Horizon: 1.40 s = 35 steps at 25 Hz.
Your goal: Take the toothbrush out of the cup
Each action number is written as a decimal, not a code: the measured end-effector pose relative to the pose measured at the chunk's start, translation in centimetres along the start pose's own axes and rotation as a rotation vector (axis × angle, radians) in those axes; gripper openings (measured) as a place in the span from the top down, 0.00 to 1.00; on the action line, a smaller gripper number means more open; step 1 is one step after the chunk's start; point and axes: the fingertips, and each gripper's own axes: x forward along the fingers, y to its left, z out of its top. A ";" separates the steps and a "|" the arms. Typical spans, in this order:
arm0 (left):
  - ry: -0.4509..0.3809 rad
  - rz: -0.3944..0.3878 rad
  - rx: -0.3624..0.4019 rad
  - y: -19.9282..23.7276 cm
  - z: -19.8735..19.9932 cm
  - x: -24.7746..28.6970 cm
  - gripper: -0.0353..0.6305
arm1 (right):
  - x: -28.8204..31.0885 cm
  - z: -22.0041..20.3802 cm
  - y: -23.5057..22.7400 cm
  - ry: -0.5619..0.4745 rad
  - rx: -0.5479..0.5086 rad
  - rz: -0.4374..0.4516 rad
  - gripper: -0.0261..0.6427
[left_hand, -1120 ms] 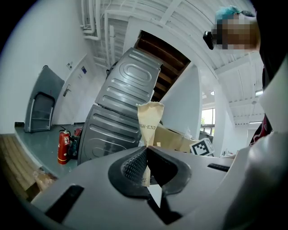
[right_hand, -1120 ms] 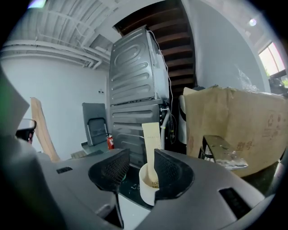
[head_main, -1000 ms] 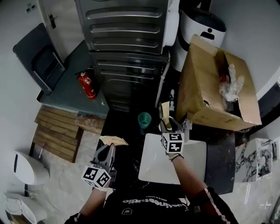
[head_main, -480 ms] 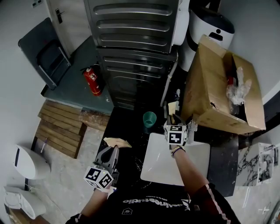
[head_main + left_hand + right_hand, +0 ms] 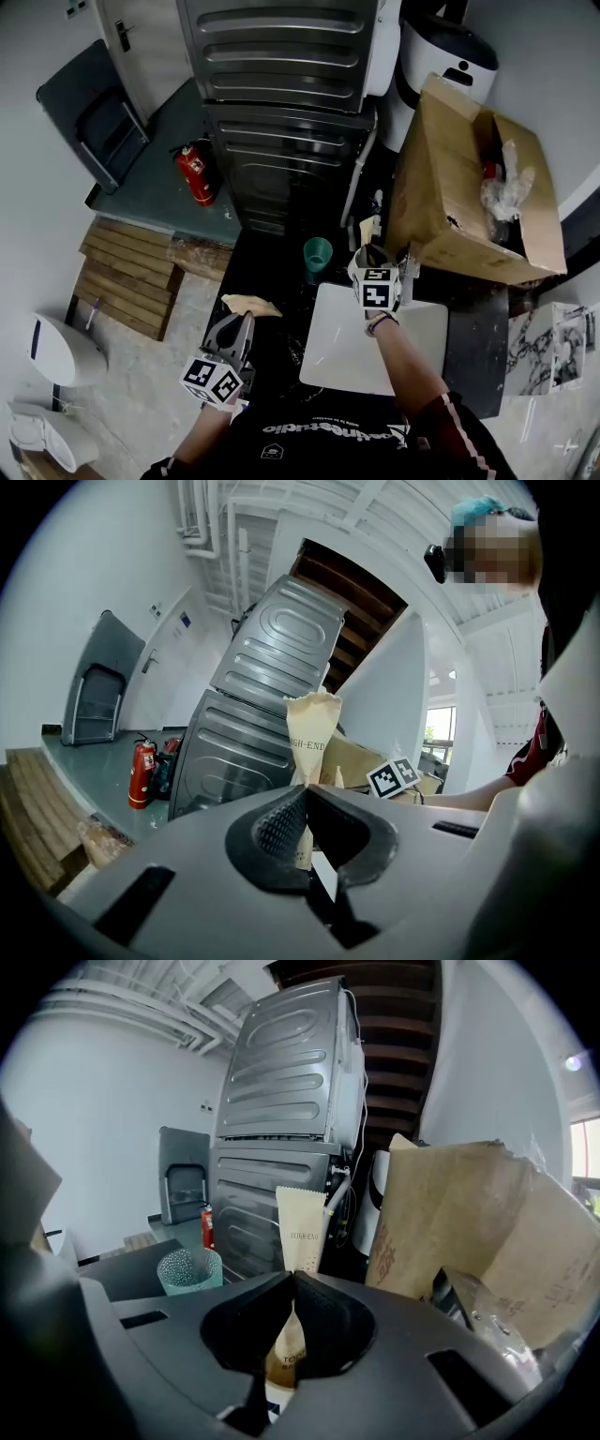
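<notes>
A teal cup (image 5: 317,253) stands on the black counter (image 5: 272,281), and the right gripper view shows it (image 5: 189,1269) at the left, with nothing sticking out of it. Just right of the cup, my right gripper (image 5: 368,249) has its jaws closing tight on a beige toothbrush packet (image 5: 301,1226), which stands upright and clear of the cup. That packet (image 5: 367,230) also pokes out beyond the jaws in the head view. My left gripper (image 5: 244,321), near the counter's left edge, is shut on a second beige packet (image 5: 312,731).
A white basin (image 5: 375,356) lies below the right gripper. A large open cardboard box (image 5: 469,197) stands close on the right. A tall metal appliance (image 5: 281,94) rises behind the counter, with a red fire extinguisher (image 5: 192,175) on the floor at its left.
The right gripper's jaws have gone from wide open to closed on the beige packet beside the cup. The left gripper has kept still with its packet.
</notes>
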 end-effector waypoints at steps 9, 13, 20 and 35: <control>-0.015 -0.048 0.030 -1.3 1.0 0.8 0.92 | -3.6 2.5 -0.5 -0.097 0.015 -0.011 0.90; -0.016 -0.059 0.036 -2.0 1.4 0.9 0.92 | -6.8 5.5 -0.9 -0.208 0.035 -0.005 0.90; -0.023 -0.106 0.038 -4.2 1.7 1.7 0.92 | -15.9 10.1 -1.3 -0.379 0.071 0.031 0.90; -0.010 -0.253 0.118 -10.7 1.3 4.4 0.92 | -27.0 1.8 0.4 -0.336 0.177 0.084 0.90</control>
